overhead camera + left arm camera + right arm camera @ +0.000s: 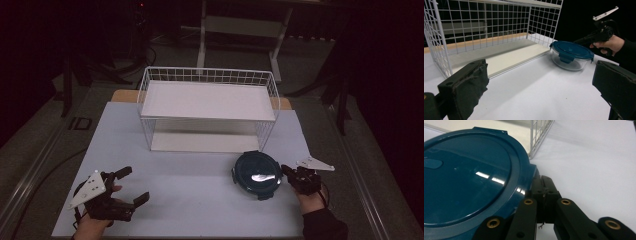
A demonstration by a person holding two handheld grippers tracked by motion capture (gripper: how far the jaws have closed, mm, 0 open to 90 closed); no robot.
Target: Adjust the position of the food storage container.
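Where white wire rack point(207, 107) ends, round glass container point(257, 175) sits.

place: lab or test room | signs: dark curtains point(30, 45), white table point(200, 200), carpet floor point(30, 150)

A white wire rack point(208, 107) with two flat shelves stands at the back of the pale worktop point(190, 200). Beyond it, on the dark floor, rises a light metal stand point(240, 30).
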